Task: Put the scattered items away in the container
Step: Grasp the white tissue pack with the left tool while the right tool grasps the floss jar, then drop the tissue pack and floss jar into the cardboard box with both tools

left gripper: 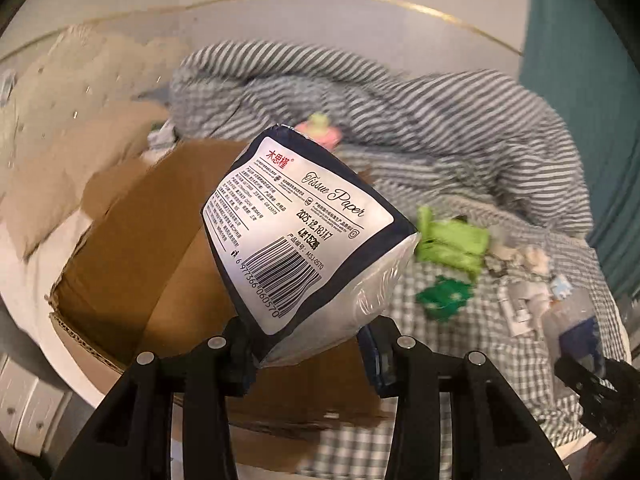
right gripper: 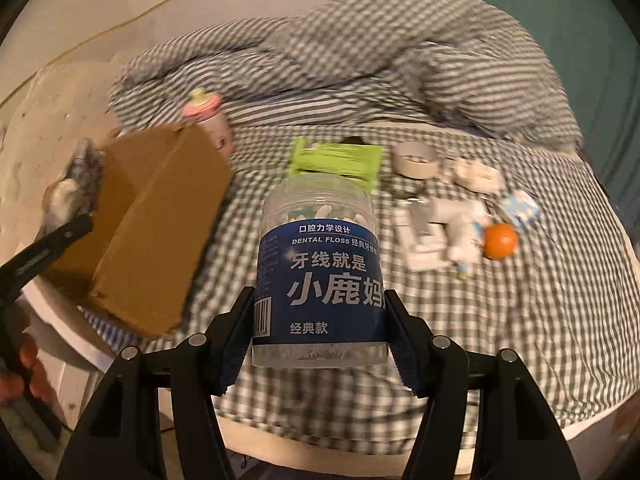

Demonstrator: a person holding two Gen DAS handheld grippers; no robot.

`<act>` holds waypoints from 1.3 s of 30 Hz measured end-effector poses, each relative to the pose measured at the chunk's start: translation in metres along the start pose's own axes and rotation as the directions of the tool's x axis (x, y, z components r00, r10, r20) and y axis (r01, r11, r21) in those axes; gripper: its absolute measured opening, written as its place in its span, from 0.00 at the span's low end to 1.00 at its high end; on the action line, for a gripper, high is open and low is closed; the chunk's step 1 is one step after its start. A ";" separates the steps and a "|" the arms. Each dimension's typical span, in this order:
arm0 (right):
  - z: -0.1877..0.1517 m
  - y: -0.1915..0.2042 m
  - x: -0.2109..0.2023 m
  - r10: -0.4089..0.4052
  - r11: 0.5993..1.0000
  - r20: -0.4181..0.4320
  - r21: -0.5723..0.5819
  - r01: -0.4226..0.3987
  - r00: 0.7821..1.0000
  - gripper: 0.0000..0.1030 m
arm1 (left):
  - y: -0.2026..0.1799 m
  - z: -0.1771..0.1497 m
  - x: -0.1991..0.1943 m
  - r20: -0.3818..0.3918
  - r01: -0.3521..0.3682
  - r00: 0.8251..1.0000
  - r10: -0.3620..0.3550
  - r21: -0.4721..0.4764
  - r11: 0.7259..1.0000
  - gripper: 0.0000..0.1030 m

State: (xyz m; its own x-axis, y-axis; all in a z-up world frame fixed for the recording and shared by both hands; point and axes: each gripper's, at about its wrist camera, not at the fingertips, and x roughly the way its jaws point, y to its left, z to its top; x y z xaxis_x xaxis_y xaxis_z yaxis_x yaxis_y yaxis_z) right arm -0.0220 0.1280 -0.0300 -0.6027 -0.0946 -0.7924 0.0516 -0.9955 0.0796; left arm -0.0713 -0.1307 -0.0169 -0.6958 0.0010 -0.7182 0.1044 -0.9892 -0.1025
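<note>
My left gripper (left gripper: 310, 344) is shut on a tissue paper pack (left gripper: 304, 236), navy and white with a barcode, held tilted above the open cardboard box (left gripper: 168, 264). My right gripper (right gripper: 320, 328) is shut on a clear dental floss jar (right gripper: 320, 268) with a blue label, held over the checked bed sheet (right gripper: 500, 320). The box shows in the right wrist view (right gripper: 160, 220) at the left, on the bed's edge. A green packet (right gripper: 336, 160), a tape roll (right gripper: 416, 158), white items (right gripper: 436, 228) and an orange ball (right gripper: 500, 240) lie scattered on the sheet.
A rumpled striped duvet (right gripper: 380, 52) fills the back of the bed. A pink-capped bottle (right gripper: 208, 116) stands behind the box. A beige pillow (left gripper: 68, 128) lies left of the box. A teal curtain (left gripper: 580, 80) hangs at the right.
</note>
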 end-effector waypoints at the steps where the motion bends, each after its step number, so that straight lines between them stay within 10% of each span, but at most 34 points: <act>1: 0.000 0.007 0.002 0.007 1.000 -0.005 -0.013 -0.007 1.000 0.60 | 0.008 -0.001 0.005 -0.011 -0.008 1.000 0.008 -0.012 1.000 0.56; 5: -0.001 0.033 0.004 0.013 0.998 -0.014 -0.055 -0.014 1.000 0.60 | 0.030 -0.008 0.010 -0.023 -0.010 1.000 0.008 -0.071 0.997 0.99; 28: 0.061 0.178 0.024 0.214 0.950 0.058 -0.243 -0.194 0.975 0.60 | 0.107 0.004 -0.016 -0.001 -0.088 0.996 0.090 -0.225 0.970 1.00; 32: 0.059 0.172 0.028 0.178 0.970 0.089 -0.183 -0.160 0.980 0.90 | 0.107 0.005 -0.014 -0.001 -0.100 0.995 0.102 -0.208 0.973 1.00; 39: 0.056 0.125 0.016 0.136 0.987 0.104 -0.102 -0.125 0.985 0.91 | 0.084 0.002 -0.009 -0.016 -0.093 0.996 0.092 -0.167 0.982 1.00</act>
State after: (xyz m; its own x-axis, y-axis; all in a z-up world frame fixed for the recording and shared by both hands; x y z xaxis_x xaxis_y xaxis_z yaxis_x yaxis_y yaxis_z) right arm -0.0696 0.0021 0.0006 -0.6693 -0.2276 -0.7072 0.2078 -0.9713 0.1159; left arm -0.0580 -0.2143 -0.0178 -0.6721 -0.0875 -0.7353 0.2859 -0.9467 -0.1486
